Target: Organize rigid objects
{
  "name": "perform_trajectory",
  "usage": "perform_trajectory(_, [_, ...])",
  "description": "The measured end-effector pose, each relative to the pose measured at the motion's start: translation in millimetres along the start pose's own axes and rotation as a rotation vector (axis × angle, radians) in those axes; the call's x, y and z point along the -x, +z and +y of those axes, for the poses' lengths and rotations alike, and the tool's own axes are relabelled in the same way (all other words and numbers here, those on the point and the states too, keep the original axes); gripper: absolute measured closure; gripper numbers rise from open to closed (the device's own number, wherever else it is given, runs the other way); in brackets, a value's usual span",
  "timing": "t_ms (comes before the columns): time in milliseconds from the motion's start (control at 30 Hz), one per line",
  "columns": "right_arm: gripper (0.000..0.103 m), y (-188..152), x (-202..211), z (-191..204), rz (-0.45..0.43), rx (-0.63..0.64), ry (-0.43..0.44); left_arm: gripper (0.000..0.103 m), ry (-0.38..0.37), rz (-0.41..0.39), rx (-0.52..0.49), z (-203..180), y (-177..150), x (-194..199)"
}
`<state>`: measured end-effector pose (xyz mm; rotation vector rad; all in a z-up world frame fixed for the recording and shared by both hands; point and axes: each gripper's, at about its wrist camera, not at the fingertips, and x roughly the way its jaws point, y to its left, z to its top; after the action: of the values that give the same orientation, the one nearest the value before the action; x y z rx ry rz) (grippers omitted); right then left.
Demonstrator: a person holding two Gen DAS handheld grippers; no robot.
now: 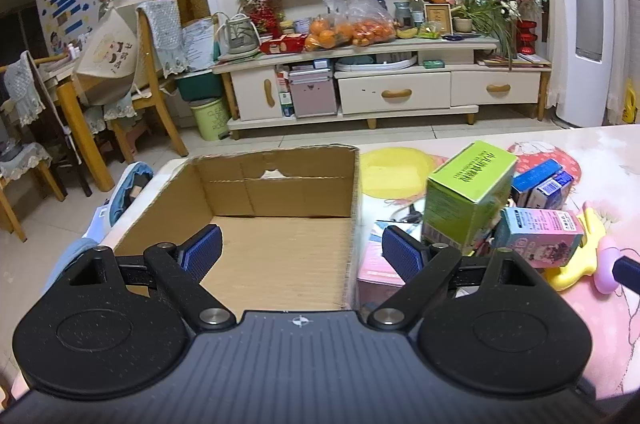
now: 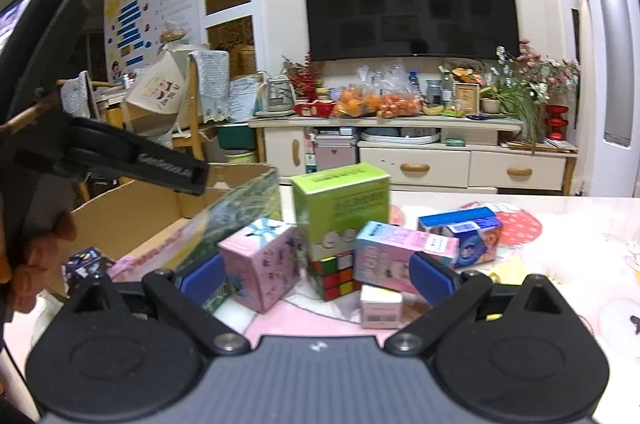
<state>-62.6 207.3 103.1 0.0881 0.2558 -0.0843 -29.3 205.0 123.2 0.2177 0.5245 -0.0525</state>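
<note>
Item: pink box (image 2: 262,262), tilted on the table (image 2: 560,224) just left of the Rubik's cube (image 2: 334,274) and green box (image 2: 340,208), between my right gripper's (image 2: 316,274) spread jaws, ungripped; my left gripper (image 1: 302,254), jaws apart, hovers over the cardboard box (image 1: 280,192).

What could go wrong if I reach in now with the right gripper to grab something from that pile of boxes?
1. The tall green box seems to rest on the Rubik's cube; a nudge may topple it.
2. The open right gripper spans the pink box, the cube and the pink-and-blue box, so closing may pinch several at once.
3. The left gripper hangs open over the empty cardboard box, so the two could collide at drop-off.
</note>
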Motion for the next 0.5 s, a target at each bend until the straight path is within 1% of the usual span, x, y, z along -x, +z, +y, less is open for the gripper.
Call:
perform_trajectory(167, [0.005,-3.1,-4.1,-23.2,0.008,-0.029,-0.051,0.000,-0.026,-0.008,-0.021,0.6,-1.0,-0.6])
perform_trajectory(300, [0.005,-7.3,-8.8,-46.6,0.023,-0.048,-0.110,0.000,-0.054,-0.014,-0.034,1.3,-2.3,0.5])
perform_trajectory(500, [0.005,-12.6,-18.2,-90.0,0.078,-0.133,-0.174,0.000,-0.127,-0.034,-0.057,-3.8,-5.5,5.7])
